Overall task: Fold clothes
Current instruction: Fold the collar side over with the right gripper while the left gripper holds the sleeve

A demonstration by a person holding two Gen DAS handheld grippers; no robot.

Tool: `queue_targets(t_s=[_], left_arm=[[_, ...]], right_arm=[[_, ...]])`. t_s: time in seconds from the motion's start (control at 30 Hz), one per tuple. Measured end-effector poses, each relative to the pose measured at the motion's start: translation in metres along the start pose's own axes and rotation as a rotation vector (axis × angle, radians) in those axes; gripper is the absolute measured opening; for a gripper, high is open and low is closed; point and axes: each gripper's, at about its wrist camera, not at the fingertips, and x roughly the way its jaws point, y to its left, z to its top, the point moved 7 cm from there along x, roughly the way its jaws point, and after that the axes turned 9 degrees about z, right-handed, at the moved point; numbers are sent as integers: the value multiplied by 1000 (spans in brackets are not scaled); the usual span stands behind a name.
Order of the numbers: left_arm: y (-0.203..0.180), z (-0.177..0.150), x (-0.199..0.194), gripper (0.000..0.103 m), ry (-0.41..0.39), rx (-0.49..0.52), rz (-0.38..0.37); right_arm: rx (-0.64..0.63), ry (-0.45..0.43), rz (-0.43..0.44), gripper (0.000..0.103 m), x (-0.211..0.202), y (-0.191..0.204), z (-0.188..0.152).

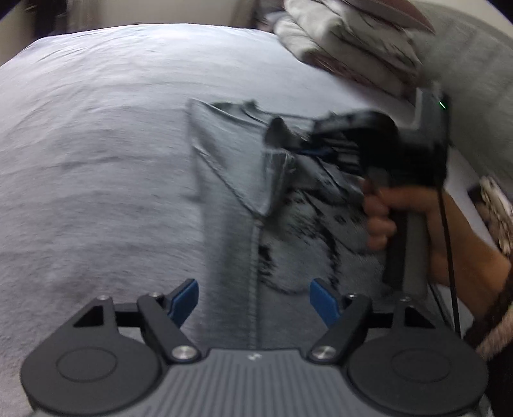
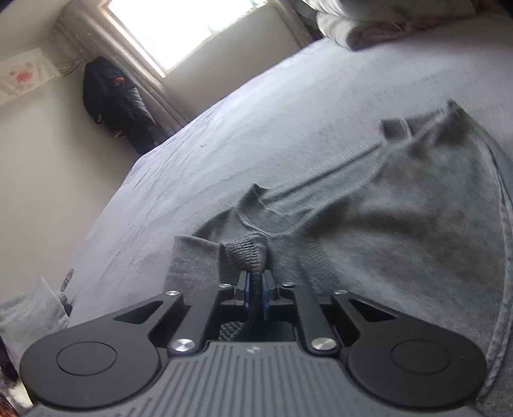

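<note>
A grey garment (image 1: 231, 179) with a black print lies spread on the bed sheet (image 1: 96, 144), partly folded over itself. My left gripper (image 1: 255, 300) hovers open above its near part. The garment's seam runs under the gap and the blue pads (image 1: 186, 298) touch nothing. My right gripper (image 1: 282, 134), held by a person's hand (image 1: 381, 218), lifts a corner of the cloth at the right. In the right wrist view the right gripper (image 2: 255, 290) is shut on a ribbed edge (image 2: 247, 253) of the grey garment (image 2: 400, 224), and dark cloth shows pinched between its pads.
A stack of folded bedding (image 1: 352, 41) sits at the far right of the bed and also shows as bedding (image 2: 368, 25) in the right wrist view. Beyond the bed's edge are a window (image 2: 179, 29), a curtain and a dark hanging jacket (image 2: 118, 102). Both views are blurred.
</note>
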Motion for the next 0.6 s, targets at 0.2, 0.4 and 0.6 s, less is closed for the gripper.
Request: queue_targets(t_s=[0.2,0.4,0.6], left_arm=[[-7,-2,0,68,-15,60,14],[-6,-6,8,43,-9,110,54],[-4,-3,0,6,-64,93,87]], right_arm=[[185,-40,124,47,-5,-8,3],[234,-35,112,45,-7,-12,-1],[19,-21,7,4,-4,8,2]])
